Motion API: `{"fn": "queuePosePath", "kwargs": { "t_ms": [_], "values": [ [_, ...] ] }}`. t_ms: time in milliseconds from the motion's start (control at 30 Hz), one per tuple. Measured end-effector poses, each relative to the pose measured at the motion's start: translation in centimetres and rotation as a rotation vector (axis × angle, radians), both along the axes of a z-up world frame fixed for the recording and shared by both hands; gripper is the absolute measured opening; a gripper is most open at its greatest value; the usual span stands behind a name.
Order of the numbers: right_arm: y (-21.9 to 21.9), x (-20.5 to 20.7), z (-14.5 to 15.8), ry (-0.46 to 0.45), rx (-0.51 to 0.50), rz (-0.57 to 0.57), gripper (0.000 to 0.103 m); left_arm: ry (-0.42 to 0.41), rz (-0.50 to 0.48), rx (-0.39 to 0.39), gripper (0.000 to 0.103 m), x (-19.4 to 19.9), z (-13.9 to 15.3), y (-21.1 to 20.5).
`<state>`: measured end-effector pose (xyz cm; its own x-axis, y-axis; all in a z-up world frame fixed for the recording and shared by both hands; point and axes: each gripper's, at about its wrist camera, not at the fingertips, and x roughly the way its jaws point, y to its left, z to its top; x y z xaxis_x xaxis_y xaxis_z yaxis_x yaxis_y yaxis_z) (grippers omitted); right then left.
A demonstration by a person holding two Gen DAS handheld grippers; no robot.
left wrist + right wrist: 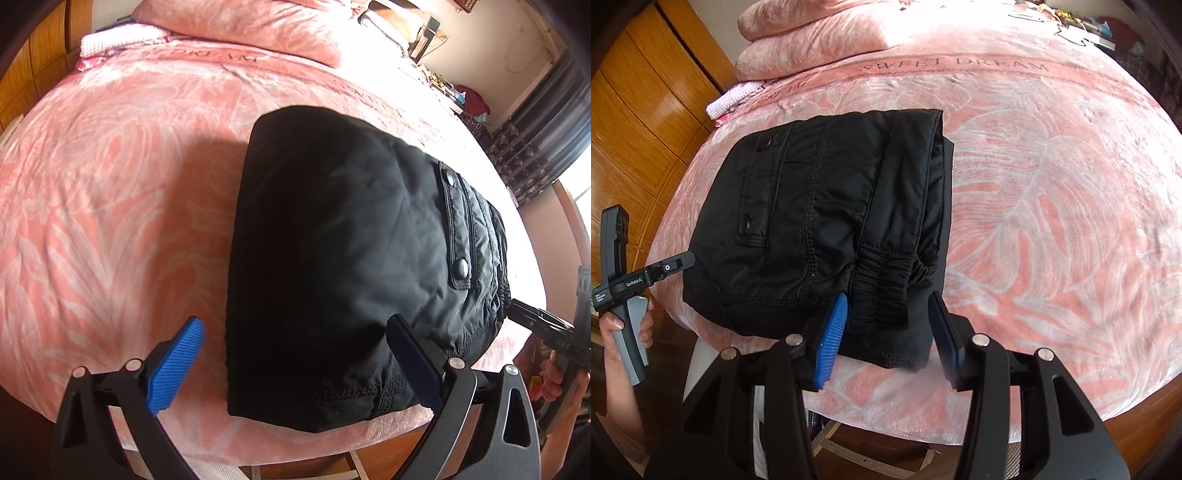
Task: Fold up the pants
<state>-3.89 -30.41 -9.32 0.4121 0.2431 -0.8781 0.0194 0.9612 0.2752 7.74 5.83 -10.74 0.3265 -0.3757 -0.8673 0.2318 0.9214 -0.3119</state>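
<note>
Black pants lie folded into a thick rectangle on the pink bed, with a snap pocket on top. My left gripper is open wide over the bundle's near edge, and its pads stand clear of the cloth. In the right wrist view the same pants show their elastic cuff at the near edge. My right gripper is open around that cuff; the blue pad sits beside it and the other pad stays off the fabric.
A pink leaf-pattern blanket covers the bed, with pillows at the head. A wooden wardrobe stands to the left and dark curtains to the right. A hand grips the other tool's handle beside the bed edge.
</note>
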Motion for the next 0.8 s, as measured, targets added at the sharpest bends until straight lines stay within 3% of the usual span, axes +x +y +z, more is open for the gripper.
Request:
{"fn": "queuePosePath", "kwargs": {
  "t_ms": [100, 167, 500, 600, 800],
  "values": [
    [-1.9, 0.1, 1.0, -0.045, 0.086, -0.037, 0.075, 0.032, -0.023, -0.052, 0.099, 1.8, 0.0, 1.0],
    [-3.2, 0.4, 1.0, -0.058, 0.148, -0.059, 0.079, 0.045, -0.032, -0.11, 0.099, 3.1, -0.5, 2.0],
    [-5.7, 2.7, -2.1, -0.043, 0.377, -0.053, 0.079, 0.137, -0.115, -0.298, 0.099, 5.6, -3.1, 2.4],
    [-6.0, 3.0, -3.2, -0.024, 0.408, -0.051, 0.079, 0.158, -0.141, -0.304, 0.099, 6.3, -3.9, 2.0],
    [-6.6, 3.5, -5.7, 0.039, 0.517, -0.016, 0.079, 0.281, -0.208, -0.429, 0.099, 7.7, -6.2, 0.5]
  ]
}}
